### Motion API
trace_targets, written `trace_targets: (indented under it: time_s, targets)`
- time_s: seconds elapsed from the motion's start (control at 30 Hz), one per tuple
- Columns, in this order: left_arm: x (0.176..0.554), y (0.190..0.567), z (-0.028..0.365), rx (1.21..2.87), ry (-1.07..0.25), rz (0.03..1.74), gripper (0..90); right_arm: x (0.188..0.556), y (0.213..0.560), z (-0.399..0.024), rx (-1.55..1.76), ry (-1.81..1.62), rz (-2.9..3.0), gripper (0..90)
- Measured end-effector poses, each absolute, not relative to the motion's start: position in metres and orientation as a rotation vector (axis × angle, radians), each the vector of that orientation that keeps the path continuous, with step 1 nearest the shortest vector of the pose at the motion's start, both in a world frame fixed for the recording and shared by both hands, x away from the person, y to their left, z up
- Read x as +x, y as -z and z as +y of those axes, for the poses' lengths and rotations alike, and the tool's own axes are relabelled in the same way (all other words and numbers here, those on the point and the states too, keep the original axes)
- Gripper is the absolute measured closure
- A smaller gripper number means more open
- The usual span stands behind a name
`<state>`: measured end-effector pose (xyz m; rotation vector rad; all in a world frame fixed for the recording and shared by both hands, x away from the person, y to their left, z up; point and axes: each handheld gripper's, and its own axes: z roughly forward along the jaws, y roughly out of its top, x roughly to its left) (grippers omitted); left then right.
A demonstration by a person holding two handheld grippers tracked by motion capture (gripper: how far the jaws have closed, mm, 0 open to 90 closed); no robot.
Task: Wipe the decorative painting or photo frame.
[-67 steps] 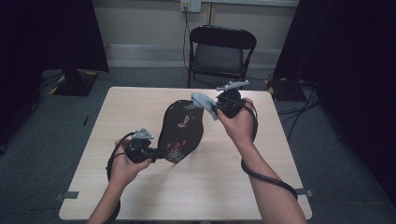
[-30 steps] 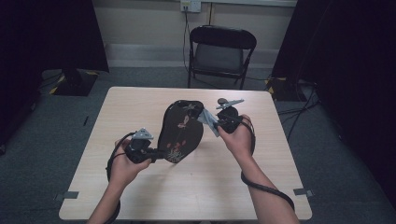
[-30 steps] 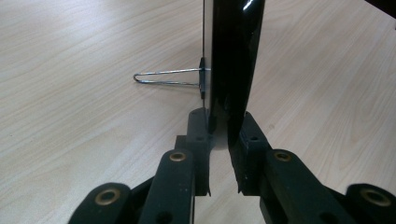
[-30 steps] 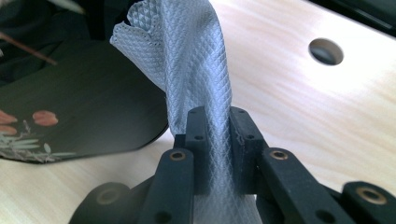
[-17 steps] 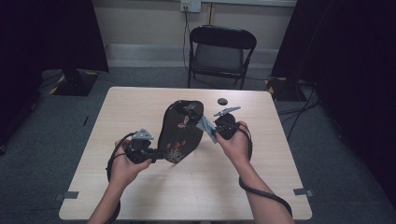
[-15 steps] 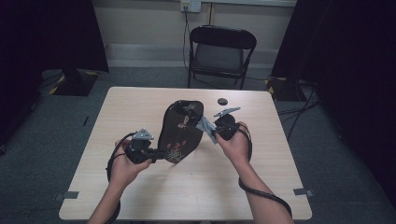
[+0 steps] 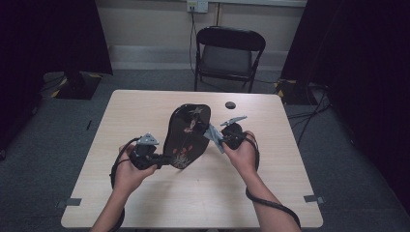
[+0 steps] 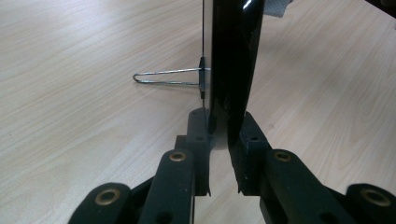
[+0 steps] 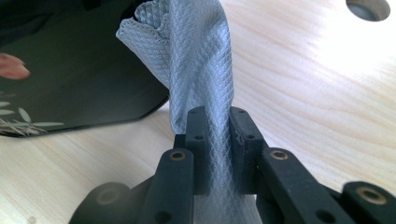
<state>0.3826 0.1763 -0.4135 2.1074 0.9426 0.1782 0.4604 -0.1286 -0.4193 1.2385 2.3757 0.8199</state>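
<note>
A glossy black oval plate [image 7: 186, 135] with a painted flower pattern stands tilted up on the wooden table [image 7: 140, 106]. My left gripper [image 7: 160, 161] is shut on its near lower edge. In the left gripper view the plate [image 8: 233, 56] runs edge-on between the jaws of the left gripper [image 8: 223, 123], and a thin wire stand [image 8: 168, 78] lies on the table just behind it. My right gripper [image 7: 216, 138] is shut on a grey quilted cloth [image 7: 212, 134] beside the plate's right edge. The cloth [image 9: 201, 60] rises from the right gripper [image 9: 215, 116], next to the plate [image 9: 70, 70].
A small dark round disc [image 7: 230, 104] sits on the table behind my right hand, the same disc [image 9: 369, 7] at the top right of the right gripper view. A black folding chair [image 7: 227, 53] stands beyond the far edge. Dark curtains flank the room.
My right hand has come down and nearer with the cloth, from the plate's upper right edge to its middle right side, uncovering the dark disc. The left hand and plate have stayed put.
</note>
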Motion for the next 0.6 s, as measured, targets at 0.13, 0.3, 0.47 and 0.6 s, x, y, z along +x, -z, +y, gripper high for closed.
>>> trace_targets:
  time_s: [0.13, 0.3, 0.47, 0.6]
  targets:
    - [0.383, 0.414, 0.177, 2.108, -0.180, 0.945, 78.9, 0.461, 0.425, -0.129, 1.244, -0.807, 2.385, 79.8]
    - [0.382, 0.414, 0.176, 2.099, -0.179, 0.954, 78.9, 0.461, 0.433, -0.128, 1.247, -0.791, 2.401, 79.8]
    - [0.383, 0.414, 0.176, 2.100, -0.183, 0.964, 78.9, 0.460, 0.443, -0.128, 1.255, -0.776, 2.420, 79.7]
    - [0.383, 0.414, 0.176, 2.097, -0.186, 0.968, 78.8, 0.458, 0.449, -0.127, 1.252, -0.766, 2.436, 79.7]
